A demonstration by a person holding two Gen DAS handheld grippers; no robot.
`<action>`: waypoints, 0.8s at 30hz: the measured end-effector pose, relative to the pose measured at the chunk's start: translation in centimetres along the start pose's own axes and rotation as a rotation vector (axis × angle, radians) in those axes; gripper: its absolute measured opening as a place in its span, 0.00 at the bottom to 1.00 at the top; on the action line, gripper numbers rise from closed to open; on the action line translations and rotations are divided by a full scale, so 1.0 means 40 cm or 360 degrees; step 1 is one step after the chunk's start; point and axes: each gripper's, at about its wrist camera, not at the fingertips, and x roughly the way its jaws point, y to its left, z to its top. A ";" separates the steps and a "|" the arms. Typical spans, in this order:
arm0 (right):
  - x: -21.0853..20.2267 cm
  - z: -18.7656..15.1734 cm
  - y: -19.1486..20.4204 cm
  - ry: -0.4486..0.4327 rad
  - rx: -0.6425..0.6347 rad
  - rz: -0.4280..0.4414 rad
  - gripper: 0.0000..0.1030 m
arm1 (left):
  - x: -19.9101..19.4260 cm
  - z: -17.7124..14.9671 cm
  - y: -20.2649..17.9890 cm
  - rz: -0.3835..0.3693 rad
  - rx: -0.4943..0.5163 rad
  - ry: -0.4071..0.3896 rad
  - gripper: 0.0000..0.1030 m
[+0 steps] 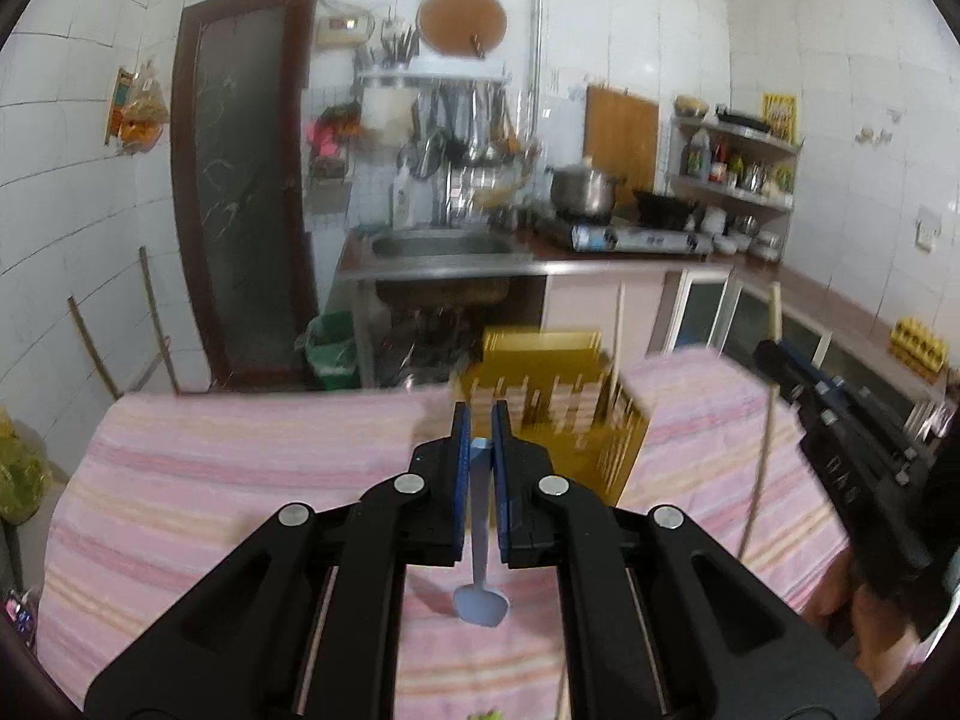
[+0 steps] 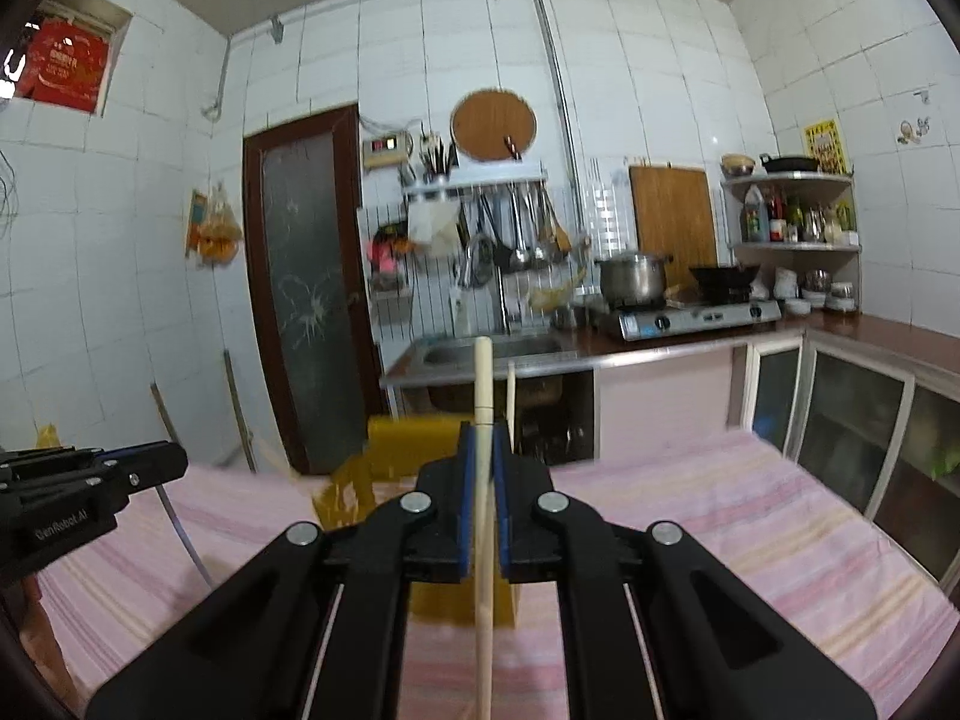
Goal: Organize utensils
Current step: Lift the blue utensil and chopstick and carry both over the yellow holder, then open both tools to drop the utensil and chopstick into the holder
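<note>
the left tongs [image 1: 480,420] are clamped on a light blue spoon [image 1: 482,546], bowl hanging down; the right tongs [image 2: 483,438] pinch a wooden chopstick [image 2: 483,480] mid-shaft. both are light, stiff, slippery — the yellow rack [image 1: 555,414] stands just ahead on the striped surface [image 1: 240,468].

1. We find a home kitchen, walled in white tiles [image 2: 660,60].
2. At the far wall we note a steel sink [image 2: 498,351] set in a counter, with ladles and other utensils hanging from a rack [image 2: 516,228] above it.
3. To the right of the sink stands a gas stove [image 2: 696,315] bearing a steel pot [image 2: 633,276] and a dark wok [image 2: 723,279].
4. In the far right corner, shelves [image 2: 792,246] hold bottles and bowls.
5. A round wooden board [image 2: 493,125] hangs high on the far wall.
6. On the left is a dark-framed glass door [image 2: 306,294].
</note>
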 end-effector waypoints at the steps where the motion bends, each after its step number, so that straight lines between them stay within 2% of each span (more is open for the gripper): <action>1: 0.013 0.023 0.001 -0.0029 -0.0006 0.0000 0.06 | 0.001 0.026 -0.005 -0.0001 0.0001 -0.0035 0.05; 6: 0.059 0.127 0.003 -0.0208 0.0037 0.0039 0.06 | 0.014 0.159 -0.041 0.0040 0.0046 -0.0292 0.05; 9: 0.099 0.170 0.010 -0.0292 0.0043 0.0060 0.06 | 0.052 0.206 -0.048 0.0022 0.0020 -0.0351 0.05; 13: 0.173 0.187 0.020 -0.0379 0.0041 0.0087 0.06 | 0.144 0.224 -0.045 0.0025 0.0003 -0.0369 0.05; 16: 0.227 0.166 0.014 -0.0378 0.0051 0.0086 0.06 | 0.229 0.207 -0.041 0.0035 0.0011 -0.0327 0.05; 24: 0.342 0.036 -0.003 -0.0188 0.0013 0.0070 0.06 | 0.391 0.111 -0.001 0.0034 -0.0001 -0.0178 0.05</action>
